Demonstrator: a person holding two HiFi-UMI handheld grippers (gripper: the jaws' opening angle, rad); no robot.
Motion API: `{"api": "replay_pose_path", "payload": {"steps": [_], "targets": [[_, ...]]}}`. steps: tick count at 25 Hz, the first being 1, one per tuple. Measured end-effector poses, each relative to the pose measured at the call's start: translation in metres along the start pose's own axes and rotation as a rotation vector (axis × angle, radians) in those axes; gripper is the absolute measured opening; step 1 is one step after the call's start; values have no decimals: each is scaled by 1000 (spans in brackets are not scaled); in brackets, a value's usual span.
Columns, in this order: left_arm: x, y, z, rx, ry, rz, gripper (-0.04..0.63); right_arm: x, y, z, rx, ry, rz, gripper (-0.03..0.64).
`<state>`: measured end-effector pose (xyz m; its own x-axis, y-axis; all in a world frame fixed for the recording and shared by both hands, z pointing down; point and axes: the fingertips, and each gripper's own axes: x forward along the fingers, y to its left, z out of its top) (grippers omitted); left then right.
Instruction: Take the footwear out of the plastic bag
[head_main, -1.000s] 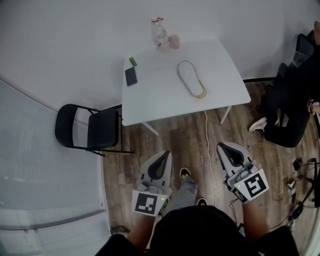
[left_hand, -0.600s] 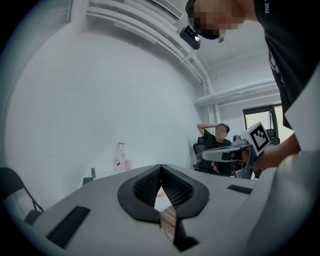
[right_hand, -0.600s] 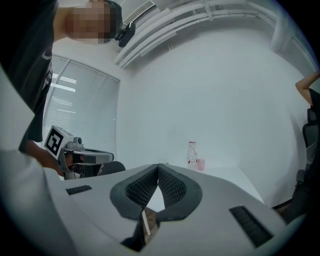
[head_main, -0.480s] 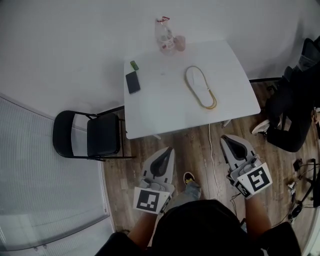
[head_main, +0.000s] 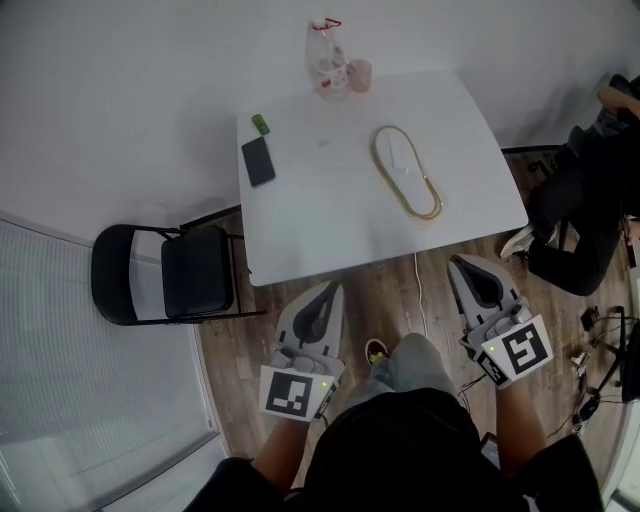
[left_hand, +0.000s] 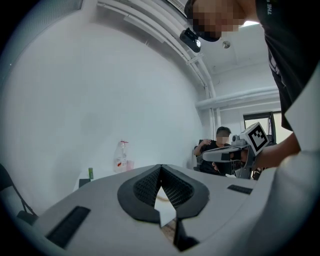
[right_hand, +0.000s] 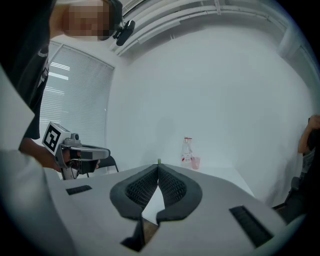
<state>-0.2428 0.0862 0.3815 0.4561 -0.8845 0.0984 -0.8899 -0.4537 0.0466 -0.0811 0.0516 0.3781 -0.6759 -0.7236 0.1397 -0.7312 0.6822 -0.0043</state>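
Note:
A clear plastic bag (head_main: 325, 58) with a red tie stands at the far edge of the white table (head_main: 320, 215); something pinkish shows inside it. The bag is also small and distant in the left gripper view (left_hand: 120, 157) and the right gripper view (right_hand: 186, 152). A flat white slipper with a yellow rim (head_main: 405, 172) lies on the table's right half. My left gripper (head_main: 329, 290) and right gripper (head_main: 463, 263) hover over the wooden floor just short of the table's near edge. Both are shut with nothing between the jaws, as the left (left_hand: 161, 168) and right (right_hand: 158, 168) close views also show.
A pink cup (head_main: 360, 75) sits beside the bag. A dark phone (head_main: 258, 160) and a small green item (head_main: 260, 124) lie on the table's left side. A black folding chair (head_main: 165, 275) stands at the left; a seated person (head_main: 575, 215) is at the right. A white cable (head_main: 418, 300) runs across the floor.
Both grippers and the person holding them have moved forward toward the table, which now lies closer and larger in the head view. The jaws stayed shut.

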Motion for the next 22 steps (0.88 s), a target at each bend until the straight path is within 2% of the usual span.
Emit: {"api": "replay_pose_path", "payload": {"steps": [6, 15, 22], "targets": [[1, 1, 4, -12, -14, -5, 20, -11, -12, 5, -13, 4, -55, 17], [10, 7, 15, 23, -29, 1, 20, -8, -27, 15, -23, -30, -70, 17], [52, 12, 15, 32, -6, -28, 20, 9, -63, 14, -27, -23, -73, 17]]}}
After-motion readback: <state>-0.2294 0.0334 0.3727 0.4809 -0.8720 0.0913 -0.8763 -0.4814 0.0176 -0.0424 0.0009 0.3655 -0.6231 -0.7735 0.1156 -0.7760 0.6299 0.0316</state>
